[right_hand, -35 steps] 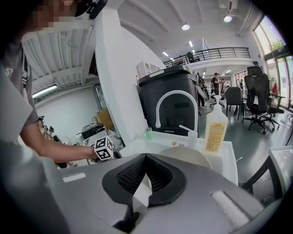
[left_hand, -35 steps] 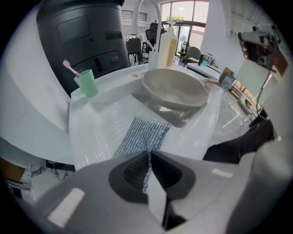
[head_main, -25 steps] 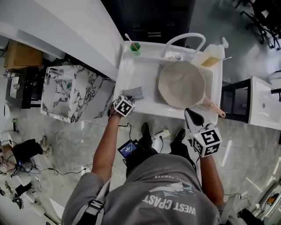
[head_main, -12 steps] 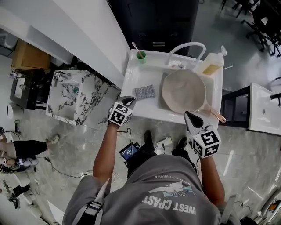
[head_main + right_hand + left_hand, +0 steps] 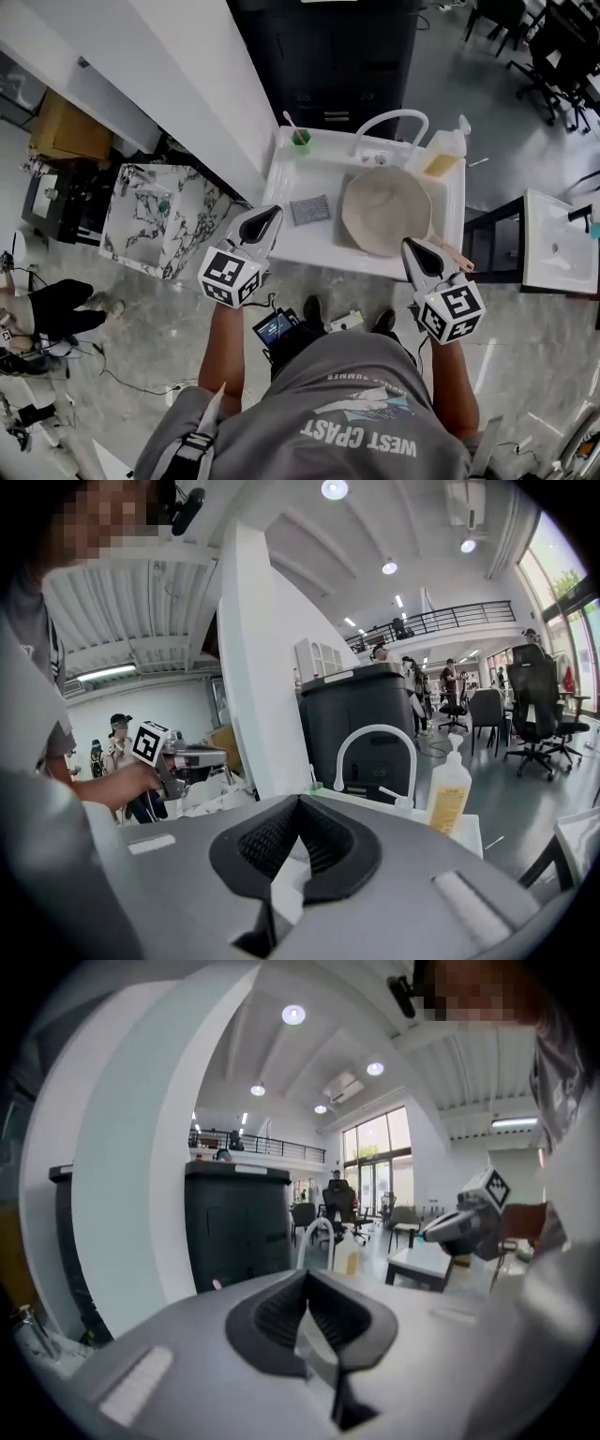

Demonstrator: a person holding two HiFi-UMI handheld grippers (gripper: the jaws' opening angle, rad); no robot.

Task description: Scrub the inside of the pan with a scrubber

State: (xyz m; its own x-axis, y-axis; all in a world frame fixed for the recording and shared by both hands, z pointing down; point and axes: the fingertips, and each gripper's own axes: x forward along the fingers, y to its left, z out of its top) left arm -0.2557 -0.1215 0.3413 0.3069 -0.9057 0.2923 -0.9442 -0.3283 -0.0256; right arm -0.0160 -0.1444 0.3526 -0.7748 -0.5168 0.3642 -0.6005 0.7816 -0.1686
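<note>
A beige pan (image 5: 384,208) with a wooden handle (image 5: 457,255) rests in the white sink (image 5: 291,242). The grey scrubber (image 5: 310,209) lies flat to the left of the pan, with nothing touching it. My left gripper (image 5: 265,221) hangs in front of the sink's near left corner, shut and empty. In the left gripper view its jaws (image 5: 306,1312) are pressed together. My right gripper (image 5: 412,249) is held just short of the near rim by the pan handle, also shut with nothing in it (image 5: 296,841).
A white curved faucet (image 5: 392,122) and a soap bottle (image 5: 443,150) stand at the sink's back edge, a green cup (image 5: 299,137) at its back left corner. A marbled block (image 5: 155,220) sits to the left and a white side table (image 5: 558,244) to the right.
My left gripper let go of the scrubber, drew back from the sink toward the person and shut. The scrubber stays in the sink. The right gripper has barely moved.
</note>
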